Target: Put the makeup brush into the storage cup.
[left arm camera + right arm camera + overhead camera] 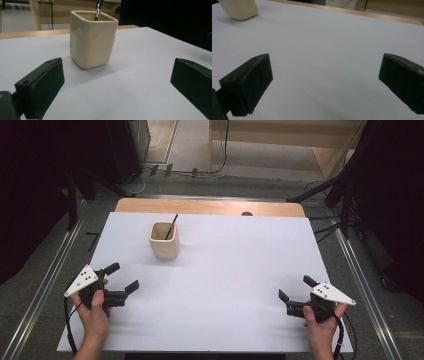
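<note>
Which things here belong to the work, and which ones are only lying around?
Belong to the work:
- cream cup, upright on the white table
- thin black stick standing in the cup
- left tool and right tool, both open and empty

Just lying about:
- cables on the floor behind the table

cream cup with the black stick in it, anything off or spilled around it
Nothing stands out. The cream squarish ceramic cup stands upright on the white table cover, with a thin black stick leaning inside against its rim. No spill or damage shows. The left gripper and right gripper are open, apart from it.
</note>
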`<state>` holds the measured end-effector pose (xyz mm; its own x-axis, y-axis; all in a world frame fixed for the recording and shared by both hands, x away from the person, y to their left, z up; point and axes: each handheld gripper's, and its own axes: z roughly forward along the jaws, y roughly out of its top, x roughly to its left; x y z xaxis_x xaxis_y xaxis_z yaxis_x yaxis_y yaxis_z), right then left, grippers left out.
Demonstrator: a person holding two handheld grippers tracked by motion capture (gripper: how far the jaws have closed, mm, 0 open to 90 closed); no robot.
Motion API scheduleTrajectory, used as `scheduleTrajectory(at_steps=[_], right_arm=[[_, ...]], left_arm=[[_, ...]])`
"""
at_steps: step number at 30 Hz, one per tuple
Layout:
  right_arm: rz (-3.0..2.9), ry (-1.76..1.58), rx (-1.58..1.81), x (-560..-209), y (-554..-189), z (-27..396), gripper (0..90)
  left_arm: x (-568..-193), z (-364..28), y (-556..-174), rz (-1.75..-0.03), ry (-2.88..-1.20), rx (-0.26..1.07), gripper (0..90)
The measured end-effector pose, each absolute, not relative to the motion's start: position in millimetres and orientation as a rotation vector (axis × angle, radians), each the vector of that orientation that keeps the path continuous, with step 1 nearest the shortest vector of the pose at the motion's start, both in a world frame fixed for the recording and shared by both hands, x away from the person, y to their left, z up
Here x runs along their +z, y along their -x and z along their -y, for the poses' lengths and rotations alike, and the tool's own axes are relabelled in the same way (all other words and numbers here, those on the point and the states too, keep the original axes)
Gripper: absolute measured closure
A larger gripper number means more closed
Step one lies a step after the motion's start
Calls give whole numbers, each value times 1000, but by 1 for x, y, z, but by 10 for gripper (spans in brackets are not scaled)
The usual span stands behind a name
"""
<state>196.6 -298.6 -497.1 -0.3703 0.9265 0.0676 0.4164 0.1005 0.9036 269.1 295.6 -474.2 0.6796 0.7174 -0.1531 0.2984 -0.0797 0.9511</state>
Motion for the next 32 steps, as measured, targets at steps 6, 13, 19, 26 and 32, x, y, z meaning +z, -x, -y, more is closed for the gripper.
scheduleTrajectory(at_steps=[6,13,19,26,32], right_arm=[[-1851,-1306,1231,-497,-197,298,0],[-1846,-1310,1231,-498,-197,299,0],[-1853,-1312,1228,-498,-197,298,0],[-1850,-1316,1228,-501,-197,299,0],[-1844,-1334,1228,-503,-198,303,0]], left_arm=[[-472,-301,-264,-841,-1649,427,0],[-475,-311,-258,-865,-1651,438,0],[-479,-320,-250,-884,-1659,451,0],[-481,-329,-249,-912,-1648,464,0],[-481,-331,-249,-918,-1643,468,0]])
